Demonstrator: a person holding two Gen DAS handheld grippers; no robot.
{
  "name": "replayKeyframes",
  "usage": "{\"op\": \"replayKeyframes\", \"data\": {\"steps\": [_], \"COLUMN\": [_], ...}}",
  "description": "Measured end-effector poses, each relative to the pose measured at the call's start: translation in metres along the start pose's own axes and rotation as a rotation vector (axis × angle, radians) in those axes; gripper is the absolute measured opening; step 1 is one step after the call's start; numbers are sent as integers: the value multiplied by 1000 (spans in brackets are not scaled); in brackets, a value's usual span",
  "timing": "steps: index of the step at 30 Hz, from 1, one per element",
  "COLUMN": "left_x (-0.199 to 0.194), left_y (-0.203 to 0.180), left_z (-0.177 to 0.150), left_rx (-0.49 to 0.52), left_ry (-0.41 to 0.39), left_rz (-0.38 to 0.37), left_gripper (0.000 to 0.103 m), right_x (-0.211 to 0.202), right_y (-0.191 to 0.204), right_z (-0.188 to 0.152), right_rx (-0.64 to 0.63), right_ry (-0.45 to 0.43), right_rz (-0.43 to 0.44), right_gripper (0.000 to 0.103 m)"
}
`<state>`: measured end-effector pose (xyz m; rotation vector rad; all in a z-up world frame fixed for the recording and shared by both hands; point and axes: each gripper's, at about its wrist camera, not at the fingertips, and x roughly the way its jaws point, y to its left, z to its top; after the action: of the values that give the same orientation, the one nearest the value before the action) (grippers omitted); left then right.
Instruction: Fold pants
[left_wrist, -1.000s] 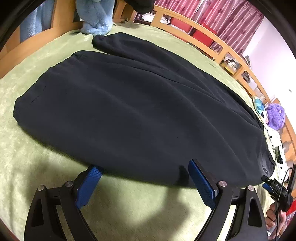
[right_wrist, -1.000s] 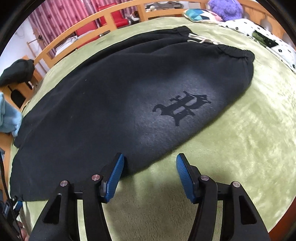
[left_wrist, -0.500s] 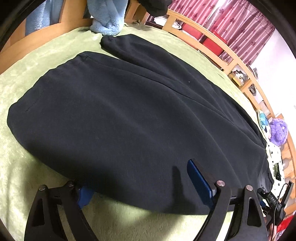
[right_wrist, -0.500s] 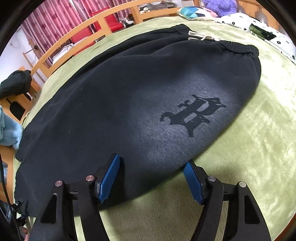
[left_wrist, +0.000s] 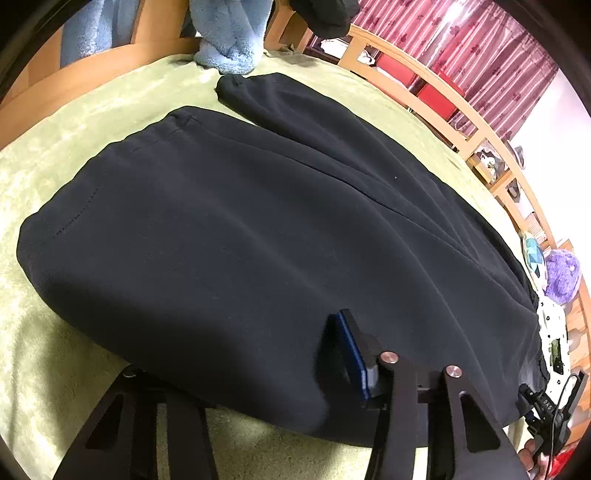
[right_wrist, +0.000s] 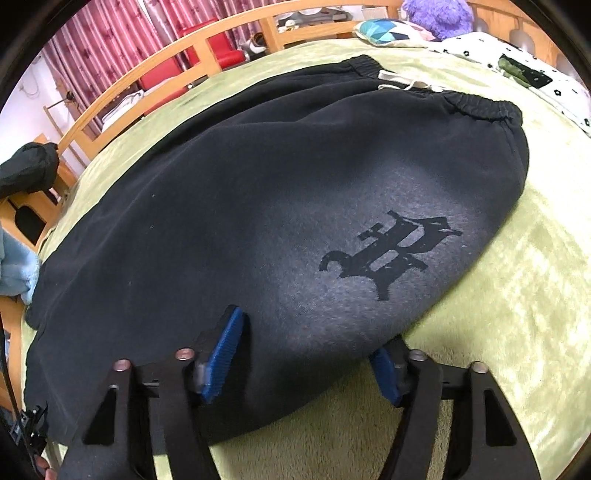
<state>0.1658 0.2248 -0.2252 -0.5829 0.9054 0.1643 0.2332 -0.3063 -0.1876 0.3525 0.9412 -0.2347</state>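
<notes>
One pair of black pants (left_wrist: 258, 229) lies flat on the green blanket (left_wrist: 48, 369) of a bed, legs toward the left end and waistband (right_wrist: 476, 105) toward the right end. In the left wrist view, one blue fleece item (left_wrist: 229, 33) sits past the leg cuffs. The left gripper (left_wrist: 243, 373) straddles the near edge of the pants: one blue pad (left_wrist: 354, 354) rests on top of the cloth, while the second finger is hidden under the edge. Its jaws have just been closing with the cloth between them; whether they now pinch it cannot be told. In the right wrist view, the right gripper (right_wrist: 306, 363) straddles the near edge beside one dark printed emblem (right_wrist: 391, 254). Both of its blue pads (right_wrist: 221, 354) are visible, one above the cloth and one at the edge. Its jaws have just been closing, yet a gap remains, so they stand open around the cloth. Farther right lie one patterned cushion (right_wrist: 391, 31) and one purple plush toy (right_wrist: 439, 14).
</notes>
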Motion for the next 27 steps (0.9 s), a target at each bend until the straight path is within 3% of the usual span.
{"op": "replayKeyframes", "data": {"steps": [2, 4, 5, 13, 21, 27], "left_x": [0, -1, -1, 1, 6, 8], "left_y": [2, 4, 5, 9, 1, -4], "left_z": [1, 1, 1, 1, 1, 0], "left_rx": [2, -2, -7, -27, 19, 45], "left_ry": [-2, -3, -1, 19, 21, 5], "left_rz": [7, 5, -1, -25, -31, -7], "left_gripper": [33, 28, 26, 26, 46, 47], "right_x": [0, -2, -3, 1, 0, -6], "right_y": [-1, -4, -8, -24, -26, -32], "right_z": [1, 1, 1, 6, 4, 7], "right_rx": [11, 16, 24, 44, 32, 44], "right_ry": [-9, -24, -23, 33, 38, 26], "right_rz": [-9, -17, -4, 32, 3, -32], "right_gripper": [45, 27, 27, 32, 40, 41]}}
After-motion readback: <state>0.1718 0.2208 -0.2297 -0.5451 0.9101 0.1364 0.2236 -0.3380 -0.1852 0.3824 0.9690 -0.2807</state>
